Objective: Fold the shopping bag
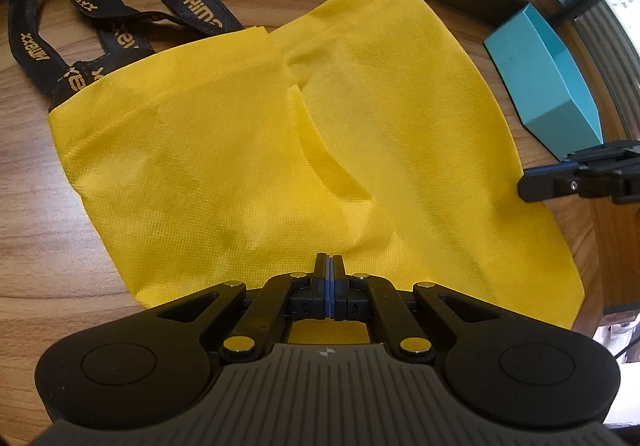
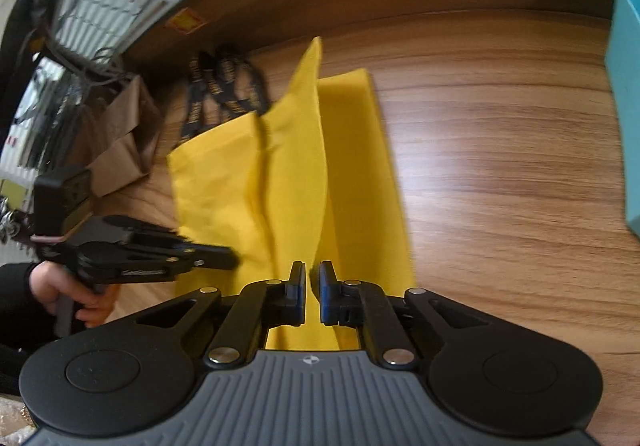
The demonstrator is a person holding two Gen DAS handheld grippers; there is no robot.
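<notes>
Left gripper (image 1: 329,260): jaws fully closed, at near edge of yellow shopping bag (image 1: 248,150); grip on fabric unclear. Right gripper (image 2: 313,273): jaws narrowly apart, raised yellow fold between them. Bag lies on wooden table (image 2: 500,166), black handles (image 1: 80,6) at far end

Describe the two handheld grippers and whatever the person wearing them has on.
Both are alike: the left gripper and right gripper have black plastic bodies with two round side lobes, a ribbed grey centre plate bearing a small cross mark, silver pivot pins, and slim black fingers with blue pads. The hand shows a black sleeve.
</notes>
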